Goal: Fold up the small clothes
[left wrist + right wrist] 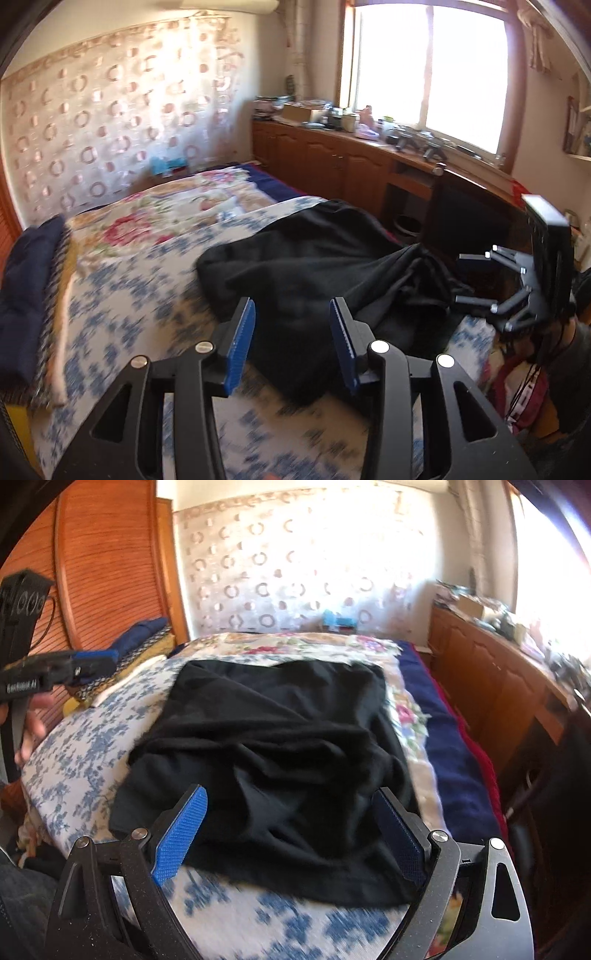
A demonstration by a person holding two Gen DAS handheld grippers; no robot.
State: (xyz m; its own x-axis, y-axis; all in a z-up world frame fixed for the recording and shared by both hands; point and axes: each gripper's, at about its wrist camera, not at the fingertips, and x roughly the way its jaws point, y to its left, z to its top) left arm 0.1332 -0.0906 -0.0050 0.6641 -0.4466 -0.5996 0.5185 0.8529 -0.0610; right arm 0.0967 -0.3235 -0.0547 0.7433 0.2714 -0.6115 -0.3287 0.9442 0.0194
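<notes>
Left gripper (291, 343): blue pads apart, moderate gap, nothing between them, no cloth pinched. It hangs over the blue-flowered bedspread (122, 295), tips pointing down at the near-left edge of the black garment (314, 258). From the right wrist view the same gripper (94, 664) shows side-on at far left, off the cloth, a hand (31, 727) under it.

Right gripper (291, 830): jaws spread wide, one pad on each side of the garment's (273, 738) near hem. Pads not pressing the fabric as far as can be seen; the cloth lies between and just past them, flat on the bed. In the left wrist view this gripper (476, 280) sits at the right edge, its fingers right at the bunched corner of the garment; touching or not, cannot tell.

Garment: black, spread rumpled on the bed straight ahead of both grippers, far hem fairly straight, near part wrinkled, right corner bunched.

Further out: stack of folded clothes (144, 642), navy on top, left of the garment by the wooden headboard (107, 565). Behind, a patterned curtain (295, 568). Right of the bed, a wooden cabinet (325, 155) with a cluttered top under a bright window (428, 74).
</notes>
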